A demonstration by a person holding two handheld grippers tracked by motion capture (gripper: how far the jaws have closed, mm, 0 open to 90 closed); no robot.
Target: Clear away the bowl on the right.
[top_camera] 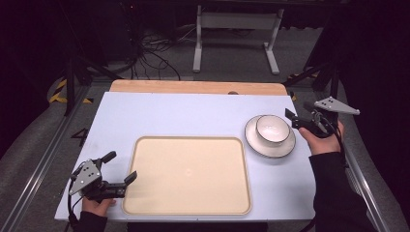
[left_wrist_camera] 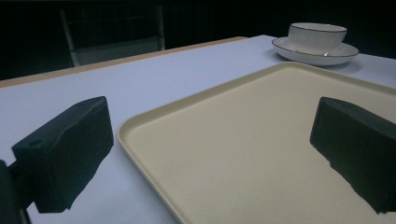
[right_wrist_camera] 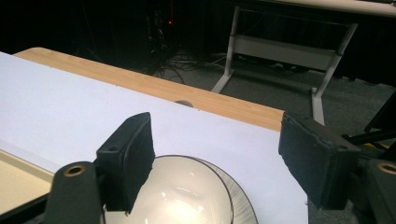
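At the near left corner of the pale blue table, the left gripper rests in the person's hand with its jaws wide apart and nothing between them, its tips just beside the left edge of the cream tray. Farther right, a white bowl stands in a white plate just past the tray's far right corner. Beside that plate, at the table's right edge, the right gripper points toward the bowl with its jaws parted, one near the bowl's rim, pressing on nothing.
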